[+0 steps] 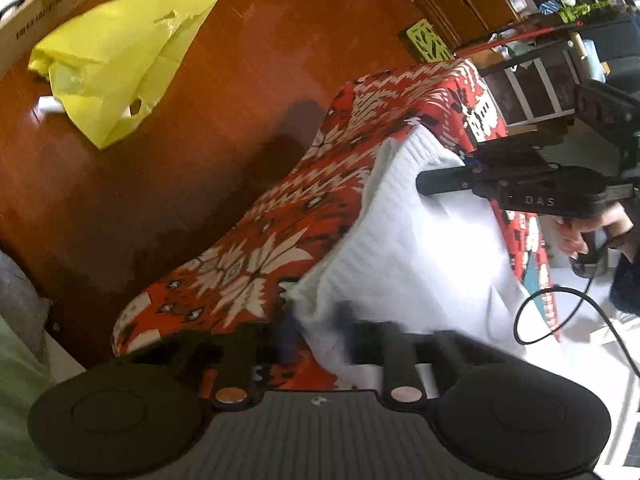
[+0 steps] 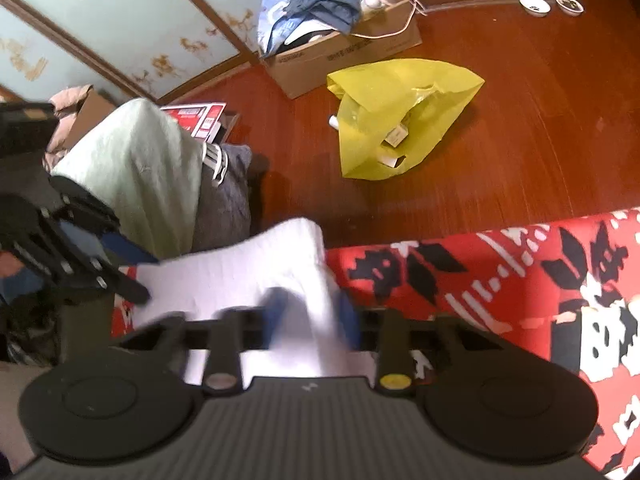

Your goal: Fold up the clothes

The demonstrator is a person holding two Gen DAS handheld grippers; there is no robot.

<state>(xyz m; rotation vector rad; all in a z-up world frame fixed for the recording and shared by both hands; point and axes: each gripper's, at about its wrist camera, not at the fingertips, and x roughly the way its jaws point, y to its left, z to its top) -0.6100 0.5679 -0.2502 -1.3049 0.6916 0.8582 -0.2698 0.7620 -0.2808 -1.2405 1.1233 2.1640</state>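
Note:
A white ribbed knit garment [image 1: 420,248] lies on a surface covered with a red, white and black patterned cloth [image 1: 272,248]. My left gripper [image 1: 320,332] is shut on one edge of the white garment. My right gripper [image 2: 308,320] is shut on another edge of the same garment [image 2: 248,264], which drapes between its blue pads. In the left wrist view the right gripper [image 1: 444,180] shows at the garment's far side. In the right wrist view the left gripper [image 2: 132,272] shows at the left, pinching the garment.
A yellow plastic bag [image 2: 400,120] lies on the red wooden floor [image 2: 540,100]. A cardboard box [image 2: 344,52] full of clothes stands by the wall. A pale green cloth [image 2: 136,176] and a grey garment [image 2: 228,200] lie at the left. Two small bowls [image 2: 552,4] sit far right.

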